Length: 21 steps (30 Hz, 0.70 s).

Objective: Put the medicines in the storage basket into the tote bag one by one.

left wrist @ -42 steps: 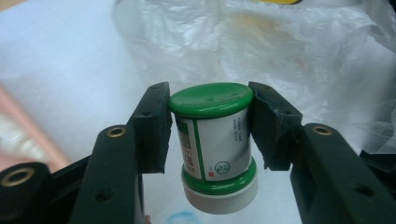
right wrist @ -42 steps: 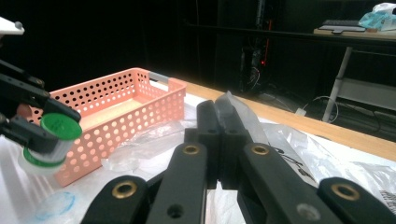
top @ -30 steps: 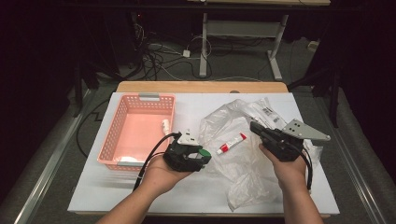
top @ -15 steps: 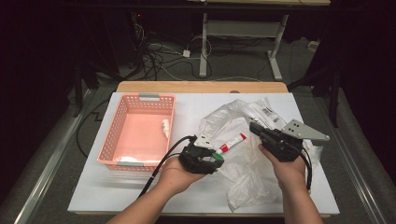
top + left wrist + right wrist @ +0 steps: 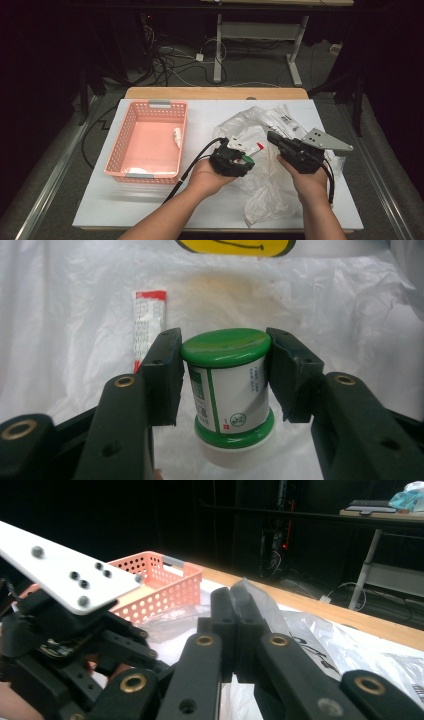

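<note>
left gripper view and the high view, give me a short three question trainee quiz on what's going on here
1. True or false: the left tool is clamped on a green-lidded white plastic jar.
2. What does the right tool pinch between its shut jaws? A) the red-capped white tube B) a fold of the clear plastic bag C) the pink basket's rim
3. Fill in: the small white item lies inside the ______ perforated plastic basket.

Key
1. True: both pads press the jar's sides, just under the lid.
2. B: the clear plastic bag rises from between the jaws; the red-capped white tube lies loose on the plastic.
3. pink
</note>
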Tool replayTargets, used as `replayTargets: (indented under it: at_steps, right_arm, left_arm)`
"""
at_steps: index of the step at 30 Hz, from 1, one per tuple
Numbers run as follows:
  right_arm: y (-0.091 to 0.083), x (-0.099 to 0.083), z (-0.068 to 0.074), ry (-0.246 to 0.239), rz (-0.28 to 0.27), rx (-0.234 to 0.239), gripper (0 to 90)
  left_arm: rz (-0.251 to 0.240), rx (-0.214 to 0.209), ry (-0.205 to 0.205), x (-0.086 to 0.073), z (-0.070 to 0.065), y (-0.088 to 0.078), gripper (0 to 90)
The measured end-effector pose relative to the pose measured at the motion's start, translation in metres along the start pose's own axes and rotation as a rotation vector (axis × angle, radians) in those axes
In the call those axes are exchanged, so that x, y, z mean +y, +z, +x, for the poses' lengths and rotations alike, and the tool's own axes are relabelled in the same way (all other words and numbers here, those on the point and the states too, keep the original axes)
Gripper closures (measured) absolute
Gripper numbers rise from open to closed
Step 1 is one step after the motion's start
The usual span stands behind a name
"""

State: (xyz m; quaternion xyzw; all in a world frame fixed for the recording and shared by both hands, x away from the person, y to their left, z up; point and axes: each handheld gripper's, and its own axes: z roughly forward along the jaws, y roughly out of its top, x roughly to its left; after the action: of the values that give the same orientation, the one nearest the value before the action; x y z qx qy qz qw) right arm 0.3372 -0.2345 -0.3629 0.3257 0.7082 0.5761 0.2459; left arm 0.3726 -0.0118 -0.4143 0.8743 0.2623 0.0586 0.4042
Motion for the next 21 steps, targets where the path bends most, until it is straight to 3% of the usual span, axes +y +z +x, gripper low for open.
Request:
replayTargets:
  at_steps: [8, 10, 15, 19, 21]
  right_arm:
    - [-0.001, -0.001, -0.002, 0.006, -0.001, -0.002, 90.0]
    - [-0.001, -0.001, -0.003, 0.006, -0.001, -0.002, 90.0]
    - [-0.002, -0.002, -0.006, 0.013, -0.004, -0.013, 90.0]
    - [-0.003, -0.002, -0.008, 0.022, -0.009, -0.017, 90.0]
    - [-0.004, -0.002, -0.009, 0.019, -0.009, -0.018, 90.0]
  left_arm:
    - [-0.021, 0.003, -0.008, 0.010, -0.004, 0.025, 50.4]
    - [-0.029, -0.012, 0.004, 0.012, -0.005, 0.030, 50.4]
    - [-0.052, 0.006, 0.018, 0.015, -0.008, 0.040, 50.4]
    - [-0.060, 0.023, 0.062, 0.013, -0.008, 0.050, 50.4]
    - [-0.057, 0.030, 0.052, 0.012, -0.006, 0.054, 50.3]
